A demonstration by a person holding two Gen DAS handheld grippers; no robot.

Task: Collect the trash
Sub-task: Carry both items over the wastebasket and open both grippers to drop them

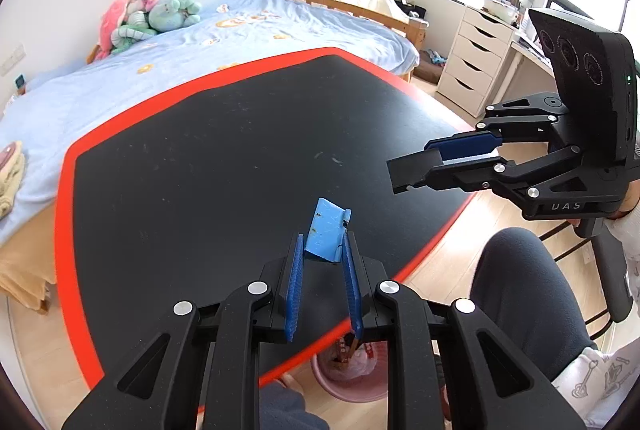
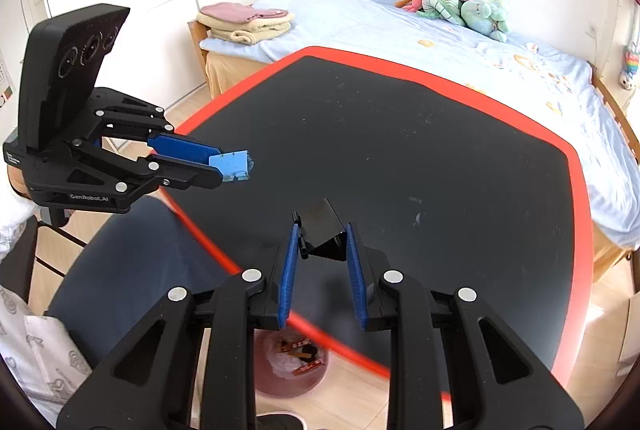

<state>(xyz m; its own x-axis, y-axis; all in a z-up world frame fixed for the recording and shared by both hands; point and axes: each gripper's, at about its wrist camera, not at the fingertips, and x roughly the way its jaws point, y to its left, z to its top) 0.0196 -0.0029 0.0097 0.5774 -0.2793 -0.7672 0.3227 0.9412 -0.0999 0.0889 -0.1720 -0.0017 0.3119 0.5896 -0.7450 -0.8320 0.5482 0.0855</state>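
Note:
My left gripper (image 1: 323,242) is shut on a light blue piece of trash (image 1: 326,235), held above the near edge of the black table; it also shows in the right wrist view (image 2: 232,166). My right gripper (image 2: 322,244) is shut on a black piece of trash (image 2: 322,226), also above the table's near edge, and shows in the left wrist view (image 1: 408,172). A pink trash bin (image 2: 292,370) with wrappers inside stands on the floor below both grippers; it also shows in the left wrist view (image 1: 352,366).
The black table with a red rim (image 1: 200,158) fills the middle. A bed with a blue sheet (image 1: 160,46) lies behind it, with stuffed toys (image 1: 152,14). White drawers (image 1: 472,58) stand at right. The person's knee (image 1: 520,294) is beside the bin.

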